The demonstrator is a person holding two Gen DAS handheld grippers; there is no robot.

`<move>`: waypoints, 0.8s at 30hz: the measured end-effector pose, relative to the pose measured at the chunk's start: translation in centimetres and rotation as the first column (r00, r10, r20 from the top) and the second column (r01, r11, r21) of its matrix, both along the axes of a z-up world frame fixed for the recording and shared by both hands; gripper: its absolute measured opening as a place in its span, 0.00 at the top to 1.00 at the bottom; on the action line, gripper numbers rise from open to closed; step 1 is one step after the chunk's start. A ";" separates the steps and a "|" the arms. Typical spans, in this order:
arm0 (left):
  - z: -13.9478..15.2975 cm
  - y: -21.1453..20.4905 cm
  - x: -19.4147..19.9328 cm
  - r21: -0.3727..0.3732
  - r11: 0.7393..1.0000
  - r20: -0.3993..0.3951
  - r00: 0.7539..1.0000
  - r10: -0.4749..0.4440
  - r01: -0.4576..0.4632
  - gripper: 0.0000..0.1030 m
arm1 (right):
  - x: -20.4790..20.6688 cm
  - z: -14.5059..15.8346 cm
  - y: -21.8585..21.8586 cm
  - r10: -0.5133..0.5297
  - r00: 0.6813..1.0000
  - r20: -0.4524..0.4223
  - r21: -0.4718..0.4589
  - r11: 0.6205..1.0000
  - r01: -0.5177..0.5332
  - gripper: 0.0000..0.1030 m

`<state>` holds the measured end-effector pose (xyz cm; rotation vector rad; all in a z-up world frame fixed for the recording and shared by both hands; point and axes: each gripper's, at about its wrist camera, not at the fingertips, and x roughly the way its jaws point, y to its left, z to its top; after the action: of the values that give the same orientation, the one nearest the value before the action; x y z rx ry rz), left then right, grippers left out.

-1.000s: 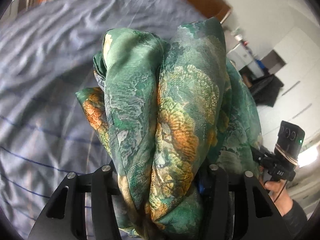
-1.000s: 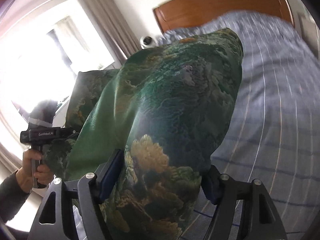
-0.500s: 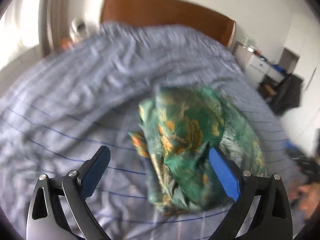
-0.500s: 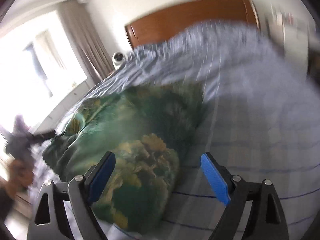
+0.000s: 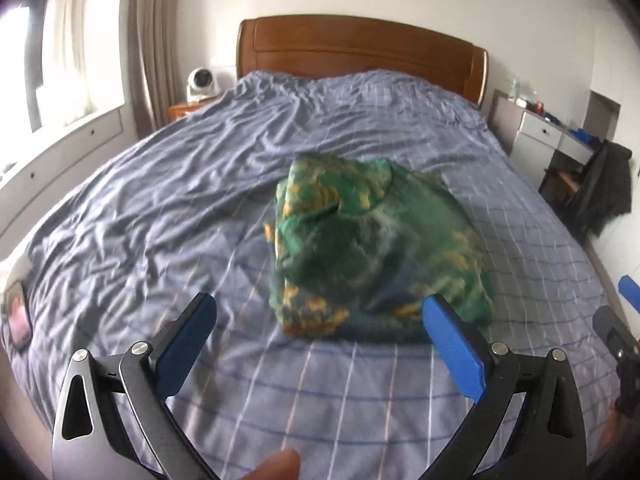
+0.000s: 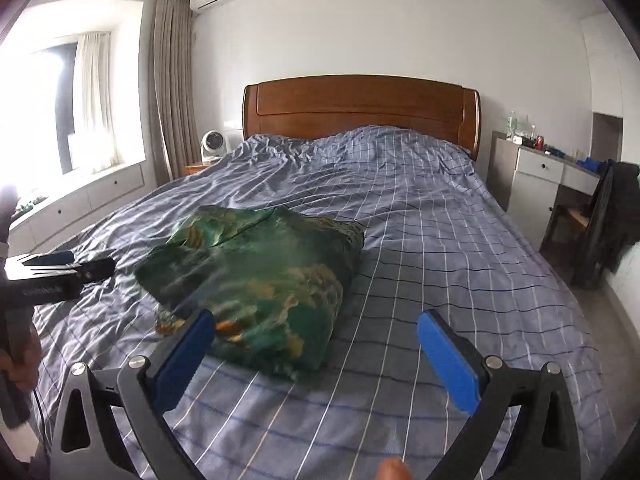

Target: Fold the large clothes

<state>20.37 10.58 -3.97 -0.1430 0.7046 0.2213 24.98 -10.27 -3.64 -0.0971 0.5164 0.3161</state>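
Observation:
A green garment with orange and gold print (image 5: 372,252) lies in a loose bundle on the blue checked bed cover (image 5: 168,200). It also shows in the right wrist view (image 6: 260,280), left of centre. My left gripper (image 5: 320,312) is open and empty, just short of the bundle's near edge. My right gripper (image 6: 316,332) is open and empty, near the bundle's near right corner. The left gripper's body (image 6: 52,276) shows at the left edge of the right wrist view. A blue pad of the right gripper (image 5: 630,290) shows at the right edge of the left wrist view.
A wooden headboard (image 6: 360,108) stands at the far end of the bed. A white fan (image 6: 214,144) sits on a nightstand at the back left. A white desk (image 6: 548,172) and a chair with dark clothes (image 6: 612,216) stand on the right. A phone (image 5: 16,316) lies at the bed's left edge.
Both grippers were shut on the garment and held it up. They opened, the garment dropped onto the bed, and both grippers pulled back from it.

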 end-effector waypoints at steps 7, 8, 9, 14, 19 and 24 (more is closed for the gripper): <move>0.7 -0.6 -2.4 0.039 0.997 0.020 0.998 0.060 -0.061 0.00 | -2.9 -0.1 1.5 -0.009 1.000 -0.021 -0.052 0.999 0.007 0.00; 0.9 -0.9 -2.8 0.045 0.997 0.029 0.998 0.056 -0.057 0.00 | -3.1 -0.2 1.6 -0.009 1.000 -0.026 -0.052 0.999 0.008 0.00; 1.2 -1.0 -3.1 0.050 0.998 0.040 0.998 0.047 -0.049 0.00 | -3.4 -0.4 1.6 -0.015 0.999 -0.030 -0.055 0.998 0.014 0.00; 1.9 -1.1 -4.2 0.015 1.000 0.064 0.998 0.016 -0.017 0.00 | -4.4 -0.9 1.9 -0.042 0.998 -0.044 -0.073 0.997 0.039 0.00; 1.9 -1.5 -5.2 -0.010 1.000 0.078 0.997 -0.017 0.018 0.00 | -5.4 -1.3 1.9 -0.068 0.996 -0.065 -0.093 0.994 0.062 0.00; 2.2 -3.0 -5.8 0.072 0.997 0.065 0.998 -0.012 0.007 0.00 | -5.8 -1.6 1.7 -0.091 0.991 -0.099 -0.102 0.992 0.080 0.00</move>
<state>14.59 7.57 -1.81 -0.0779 0.6313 0.2317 19.18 -8.55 -5.22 -0.1533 0.6373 0.2126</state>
